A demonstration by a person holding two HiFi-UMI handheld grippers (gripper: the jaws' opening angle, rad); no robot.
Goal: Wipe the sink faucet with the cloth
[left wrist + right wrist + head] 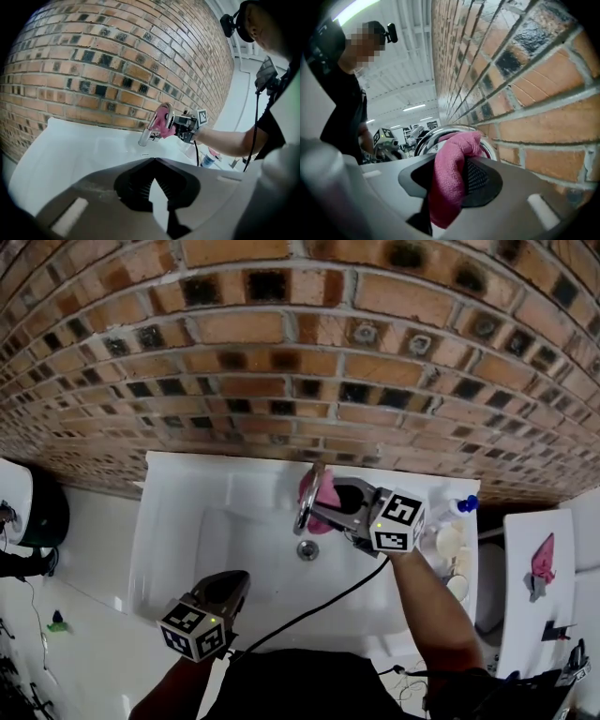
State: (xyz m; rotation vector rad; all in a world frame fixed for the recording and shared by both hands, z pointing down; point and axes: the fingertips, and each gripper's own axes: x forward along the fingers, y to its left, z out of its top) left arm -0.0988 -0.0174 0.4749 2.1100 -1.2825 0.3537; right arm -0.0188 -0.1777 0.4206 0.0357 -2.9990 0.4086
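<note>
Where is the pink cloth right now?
In the head view the pink cloth is pinched in the right gripper, pressed on the faucet at the back of the sink, by the brick wall.

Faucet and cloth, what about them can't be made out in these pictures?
- Right gripper view: the cloth covers the faucet, leaving only a chrome arc.
- Head view: the right claw overlaps the cloth's near part, so its full spread is hidden.
- Left gripper view: both are too small to judge any dirt or wetness.

bright even light, fisheye edges, sharp
</note>
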